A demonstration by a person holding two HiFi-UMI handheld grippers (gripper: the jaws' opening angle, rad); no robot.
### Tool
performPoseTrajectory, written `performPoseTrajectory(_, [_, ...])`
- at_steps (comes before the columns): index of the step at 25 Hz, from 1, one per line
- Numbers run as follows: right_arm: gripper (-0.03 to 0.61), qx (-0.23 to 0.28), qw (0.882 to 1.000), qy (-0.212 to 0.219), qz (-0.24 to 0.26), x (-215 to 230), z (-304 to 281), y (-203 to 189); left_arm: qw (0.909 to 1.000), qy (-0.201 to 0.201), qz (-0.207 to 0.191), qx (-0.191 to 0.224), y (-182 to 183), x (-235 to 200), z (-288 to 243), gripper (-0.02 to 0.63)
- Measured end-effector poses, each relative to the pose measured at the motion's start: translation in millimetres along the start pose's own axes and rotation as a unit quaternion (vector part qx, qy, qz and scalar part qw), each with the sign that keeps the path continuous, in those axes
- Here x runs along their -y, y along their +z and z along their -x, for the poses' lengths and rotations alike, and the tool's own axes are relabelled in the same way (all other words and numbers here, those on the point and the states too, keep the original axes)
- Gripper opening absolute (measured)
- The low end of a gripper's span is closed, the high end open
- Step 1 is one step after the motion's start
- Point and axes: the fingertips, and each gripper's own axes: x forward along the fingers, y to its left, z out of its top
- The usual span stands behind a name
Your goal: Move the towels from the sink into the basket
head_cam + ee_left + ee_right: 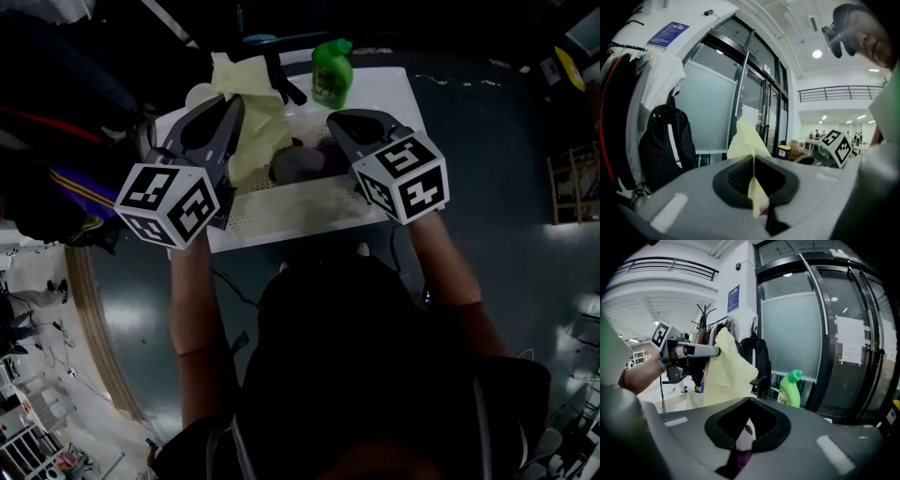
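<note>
My left gripper (232, 105) is shut on a pale yellow towel (251, 117), which it holds up over the left part of the white sink top (281, 202). The towel stands up past the jaws (745, 138) and hangs down as a broad sheet (726, 376) in the right gripper view. My right gripper (333, 122) is to the right, jaws closed on a pale strip of cloth (743, 437). A grey and purple towel bundle (300, 164) lies bunched just under it. A white perforated basket (695, 400) shows low beneath the left gripper (715, 351).
A green spray bottle (332, 73) stands at the back of the white top, close beyond the right gripper. Coats and a black backpack (668, 140) hang on a rack to the left. Glass doors stand behind. Dark floor surrounds the table.
</note>
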Motion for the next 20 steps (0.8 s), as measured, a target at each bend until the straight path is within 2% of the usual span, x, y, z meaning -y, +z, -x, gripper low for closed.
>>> performPoseTrajectory(5, [-0.002,-0.003,1.0,0.007,-0.003,2,3,-7,0.9998,-0.01,0.009,-0.016,-20,15,-4,0.009])
performPoseTrajectory(13, [-0.002,-0.009,1.0,0.026,-0.003,-5,1,-16,0.9987,0.012,0.023,-0.043,-52,15,7,0.009])
performPoseTrajectory(20, [-0.002,-0.012,0.999,0.036,0.0,-14,-2,-17,0.9949,0.035,-0.019,-0.093,-69,5,20,0.009])
